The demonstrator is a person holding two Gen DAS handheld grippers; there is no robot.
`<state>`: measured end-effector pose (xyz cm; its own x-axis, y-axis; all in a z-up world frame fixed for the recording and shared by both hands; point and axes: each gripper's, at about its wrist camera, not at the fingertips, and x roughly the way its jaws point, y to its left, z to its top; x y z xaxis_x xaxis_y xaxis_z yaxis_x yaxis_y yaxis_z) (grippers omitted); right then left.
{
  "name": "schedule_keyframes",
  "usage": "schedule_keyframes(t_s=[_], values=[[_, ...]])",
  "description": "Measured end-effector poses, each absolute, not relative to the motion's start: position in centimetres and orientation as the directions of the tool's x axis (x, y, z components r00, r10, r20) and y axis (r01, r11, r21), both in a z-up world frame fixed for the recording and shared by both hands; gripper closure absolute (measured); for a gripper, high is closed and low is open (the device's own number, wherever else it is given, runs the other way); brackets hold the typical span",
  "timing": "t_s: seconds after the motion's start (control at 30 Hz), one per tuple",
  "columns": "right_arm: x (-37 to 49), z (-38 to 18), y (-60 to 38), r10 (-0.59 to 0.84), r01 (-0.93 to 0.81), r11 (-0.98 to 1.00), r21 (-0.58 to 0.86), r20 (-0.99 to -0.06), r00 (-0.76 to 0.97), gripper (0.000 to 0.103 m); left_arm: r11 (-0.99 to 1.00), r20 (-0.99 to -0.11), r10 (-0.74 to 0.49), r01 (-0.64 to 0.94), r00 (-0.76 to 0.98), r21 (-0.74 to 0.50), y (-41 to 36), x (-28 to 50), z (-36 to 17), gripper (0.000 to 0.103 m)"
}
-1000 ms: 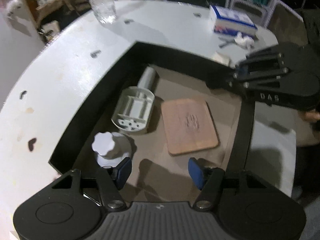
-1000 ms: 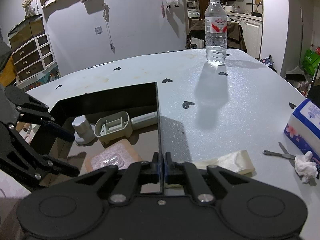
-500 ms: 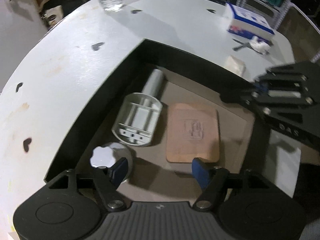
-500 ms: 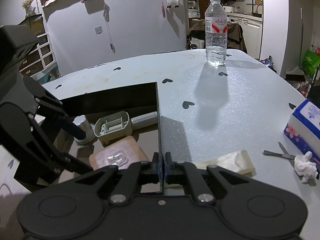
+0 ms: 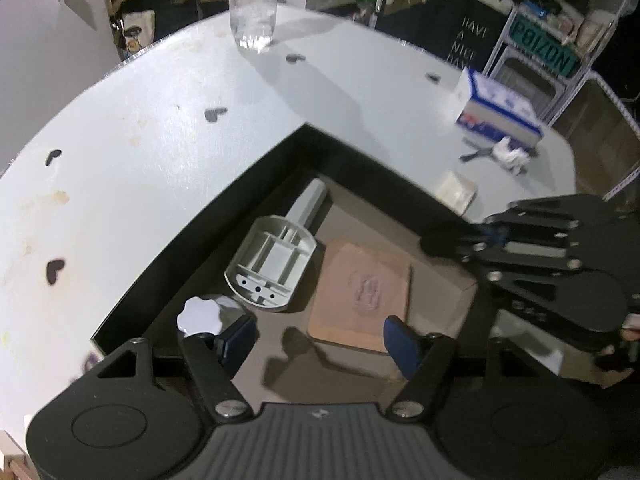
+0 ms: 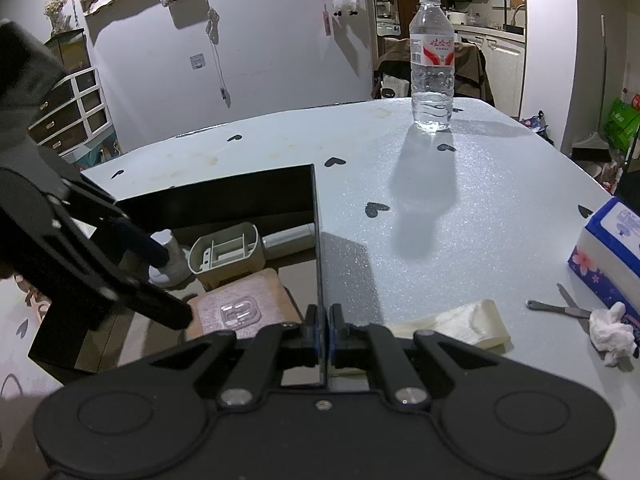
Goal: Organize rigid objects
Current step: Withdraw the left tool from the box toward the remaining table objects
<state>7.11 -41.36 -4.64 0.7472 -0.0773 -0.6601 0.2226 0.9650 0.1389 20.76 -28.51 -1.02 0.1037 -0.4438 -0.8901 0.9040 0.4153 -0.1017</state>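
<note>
Box (image 5: pixel 208 216) sits on the white table (image 5: pixel 132 128), black walls, brown floor, open top. Inside we see four parts: a white lobed knob (image 5: pixel 200 314) in the near-left corner, a grey ribbed plastic housing (image 5: pixel 272 268) just beyond it, a pale tube (image 5: pixel 310 202) running from the housing toward the far corner, and a tan pad (image 5: pixel 360 292) with a clear hook plate lying flat beside the housing.

Left gripper (image 5: pixel 320 340) hovers over the box with its blue pads spread wide, nothing between them; the left pad is just beside the knob, and we can't tell if it touches.

Right gripper (image 6: pixel 323 330) has its fingers pressed together on the thin right wall of the box (image 6: pixel 318 264), pinching the edge.

On the table outside the box: a water bottle (image 6: pixel 433 68) standing upright well beyond it, a tissue box (image 6: pixel 612 240) to the right, scissors (image 6: pixel 560 308) and a crumpled tissue (image 6: pixel 610 330) by it, and a folded cream cloth (image 6: pixel 460 320) near the right gripper.
</note>
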Motion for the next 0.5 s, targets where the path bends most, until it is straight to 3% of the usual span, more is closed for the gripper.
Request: schedule_keyframes(t_s=[0.37,0.5], values=[[7.1,-4.7,-41.4,-0.079,0.224,0.965,0.138,-0.66,0.747,0.098,0.509,-0.766,-0.595,0.852,0.245,-0.123,-22.0,18.5,4.1,0.006],[7.1,-4.7,-41.4,-0.079,0.223,0.965,0.137,-0.66,0.747,0.098,0.571,-0.723,-0.61,0.813,0.324,-0.117,-19.1,18.6,4.7,0.002]])
